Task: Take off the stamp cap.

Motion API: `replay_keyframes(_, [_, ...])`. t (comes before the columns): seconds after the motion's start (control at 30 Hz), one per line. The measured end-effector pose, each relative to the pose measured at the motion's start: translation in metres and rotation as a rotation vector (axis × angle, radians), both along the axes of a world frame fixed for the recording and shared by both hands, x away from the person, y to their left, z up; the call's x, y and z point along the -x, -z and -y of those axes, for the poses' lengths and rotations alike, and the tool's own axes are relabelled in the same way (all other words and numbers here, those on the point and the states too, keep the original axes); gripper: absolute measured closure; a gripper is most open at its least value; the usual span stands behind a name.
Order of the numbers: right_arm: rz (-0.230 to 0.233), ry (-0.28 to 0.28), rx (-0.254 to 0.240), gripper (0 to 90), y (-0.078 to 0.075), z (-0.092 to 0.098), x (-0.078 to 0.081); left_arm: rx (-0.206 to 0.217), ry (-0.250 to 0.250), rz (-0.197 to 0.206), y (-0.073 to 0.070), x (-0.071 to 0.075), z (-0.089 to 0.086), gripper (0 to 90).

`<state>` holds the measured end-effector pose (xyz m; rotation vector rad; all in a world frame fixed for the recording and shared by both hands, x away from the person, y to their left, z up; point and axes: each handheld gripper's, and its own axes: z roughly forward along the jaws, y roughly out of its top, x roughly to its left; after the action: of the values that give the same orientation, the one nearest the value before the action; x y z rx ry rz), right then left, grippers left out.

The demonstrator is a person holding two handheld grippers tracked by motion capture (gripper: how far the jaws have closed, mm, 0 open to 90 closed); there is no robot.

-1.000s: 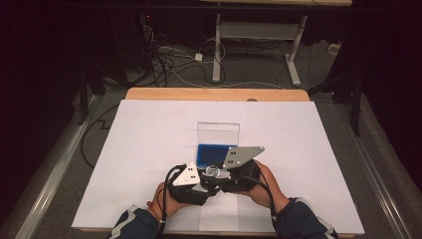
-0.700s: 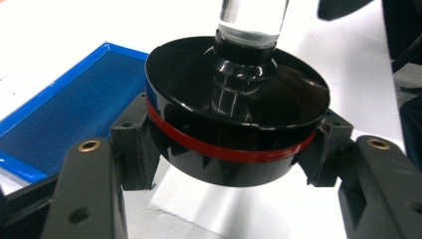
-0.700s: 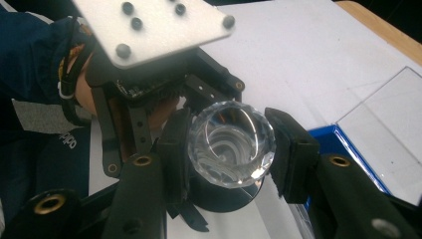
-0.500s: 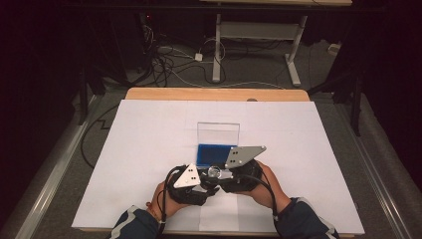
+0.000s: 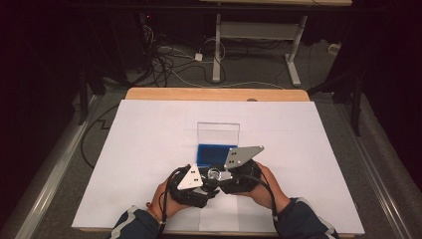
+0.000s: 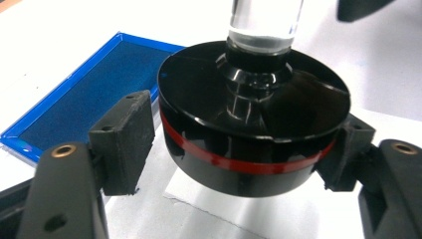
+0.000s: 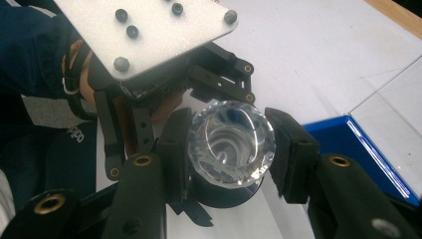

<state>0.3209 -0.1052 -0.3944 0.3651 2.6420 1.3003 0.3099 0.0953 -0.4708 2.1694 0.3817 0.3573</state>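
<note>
At the 6 o'clock edge of the white-covered worktop [image 5: 149, 149], the two hands meet over one small object — a clear faceted crystal piece [image 7: 233, 142] seated on a round black base with a red band [image 6: 249, 144]. The right claw [image 7: 231, 149] is closed on the crystal piece, its pads pressing the clear body from either side. The left claw [image 6: 239, 144] brackets the black base; its jaws have just been opening, and in the left gripper view the pad at 9 o'clock stands clear of the base's wall, while contact at the 3 o'clock pad cannot be told. The base hangs just above the worktop, casting a shadow beneath. In the high view the left claw [image 5: 206, 183] and right claw [image 5: 219, 177] sit touching-close, each topped by a grey three-cornered plate. Just beyond them, toward 12 o'clock, lies an open case — a blue-lined tray [image 5: 215, 154] with its clear lid [image 5: 218, 133] standing upright behind it. Dark sleeves enter from 6 o'clock.
</note>
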Motion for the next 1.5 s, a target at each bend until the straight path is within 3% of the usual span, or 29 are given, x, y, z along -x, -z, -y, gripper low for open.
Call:
replay_keyframes(0.2, [0.005,0.007,0.02,57.2,0.001,0.0,0.0,-0.03,0.014,0.025,-0.001,0.002,0.001,34.7])
replay_keyframes(0.4, [-0.004,0.004,0.037,57.3,0.003,0.0,0.0,-0.076,0.018,0.03,-0.001,0.003,0.004,35.6])
replay_keyframes(0.63, [-0.01,0.007,0.039,57.3,0.003,-0.001,0.001,-0.103,0.025,0.018,-0.002,0.004,0.005,36.2])
replay_keyframes(0.77, [-0.022,0.012,0.024,57.4,0.004,0.001,0.0,-0.08,0.021,0.002,-0.003,0.004,0.003,36.3])
replay_keyframes(1.07, [0.016,0.03,0.028,57.4,0.004,0.001,0.005,-0.078,0.025,-0.029,-0.003,0.003,0.004,36.5])
replay_keyframes(1.5, [0.027,0.029,0.028,57.5,0.003,0.003,0.012,-0.079,0.076,-0.024,-0.005,0.004,0.001,36.4])
